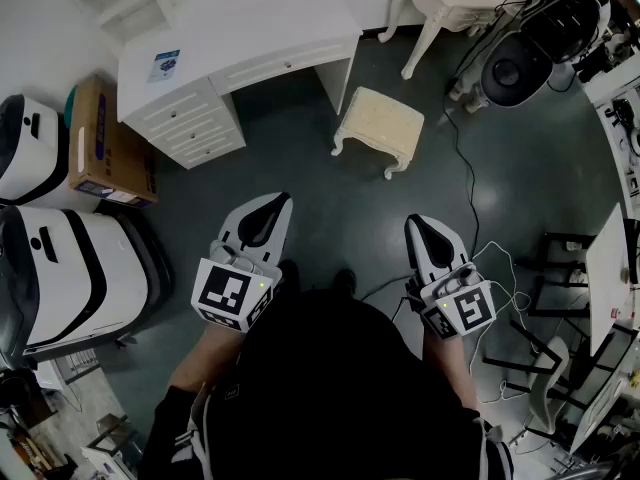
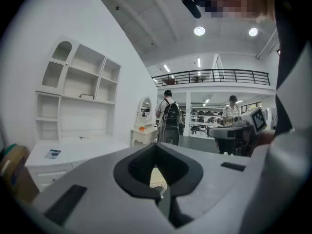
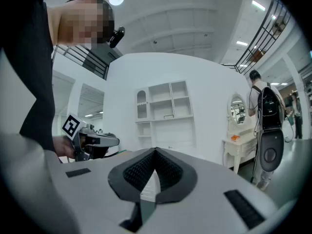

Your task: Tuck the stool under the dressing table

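Standing free at twelve o'clock, cream cushioned stool (image 1: 378, 128) on curved legs, open dark floor (image 1: 335, 213) at its six, white desk (image 1: 260, 28) at its ten. Left gripper (image 1: 270, 202) and right gripper (image 1: 420, 224) both closed tight, empty.

The person holds both arms forward, a gripper in each hand. The left gripper (image 1: 268, 208) is at the left, its white body angled a little toward the right and tipped slightly down. Its jaws are pressed together with nothing between them. The right gripper (image 1: 421, 230) is held level at the right, well apart from the other, pointing to the far side, and its jaws are likewise closed and empty. The left marker cube (image 1: 232, 294) and right marker cube (image 1: 470, 310) sit at the near ends. Behind them show the bare left forearm (image 1: 200, 358) and right forearm (image 1: 452, 360).
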`<action>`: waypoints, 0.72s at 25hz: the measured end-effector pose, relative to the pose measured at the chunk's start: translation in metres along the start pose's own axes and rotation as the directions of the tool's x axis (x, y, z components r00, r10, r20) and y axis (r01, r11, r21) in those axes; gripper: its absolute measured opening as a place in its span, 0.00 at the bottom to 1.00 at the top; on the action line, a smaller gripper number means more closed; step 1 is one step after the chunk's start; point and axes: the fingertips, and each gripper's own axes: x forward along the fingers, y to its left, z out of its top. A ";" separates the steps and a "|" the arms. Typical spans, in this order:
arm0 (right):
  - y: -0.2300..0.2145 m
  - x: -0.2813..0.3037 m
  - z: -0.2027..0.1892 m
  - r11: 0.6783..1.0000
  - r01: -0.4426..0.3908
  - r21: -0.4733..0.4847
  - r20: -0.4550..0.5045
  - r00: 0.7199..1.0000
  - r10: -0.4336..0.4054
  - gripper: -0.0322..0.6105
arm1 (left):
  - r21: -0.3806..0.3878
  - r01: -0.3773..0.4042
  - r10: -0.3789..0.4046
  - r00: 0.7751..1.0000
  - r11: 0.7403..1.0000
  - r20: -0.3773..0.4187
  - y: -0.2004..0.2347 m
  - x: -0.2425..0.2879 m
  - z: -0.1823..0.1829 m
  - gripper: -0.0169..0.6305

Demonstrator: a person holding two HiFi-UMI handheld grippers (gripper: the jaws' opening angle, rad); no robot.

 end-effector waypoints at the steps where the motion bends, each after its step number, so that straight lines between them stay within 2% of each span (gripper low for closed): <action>1: 0.001 0.001 -0.001 1.000 0.000 0.002 -0.001 1.000 0.000 0.08 | 0.000 0.002 -0.002 1.000 1.000 -0.001 0.001 0.000 -0.001 0.04; 7: 0.009 0.010 -0.002 1.000 -0.003 0.004 -0.006 1.000 0.003 0.08 | -0.001 0.011 -0.011 1.000 1.000 -0.001 0.008 -0.004 -0.002 0.04; 12: 0.027 0.025 -0.006 0.996 -0.048 0.078 -0.014 0.999 0.050 0.08 | -0.006 0.008 -0.008 1.000 1.000 0.003 0.021 -0.015 -0.006 0.03; 18: 0.048 0.062 -0.016 0.989 -0.047 0.139 -0.022 0.998 0.050 0.08 | -0.032 -0.031 0.031 1.000 0.999 0.003 0.056 -0.042 -0.018 0.03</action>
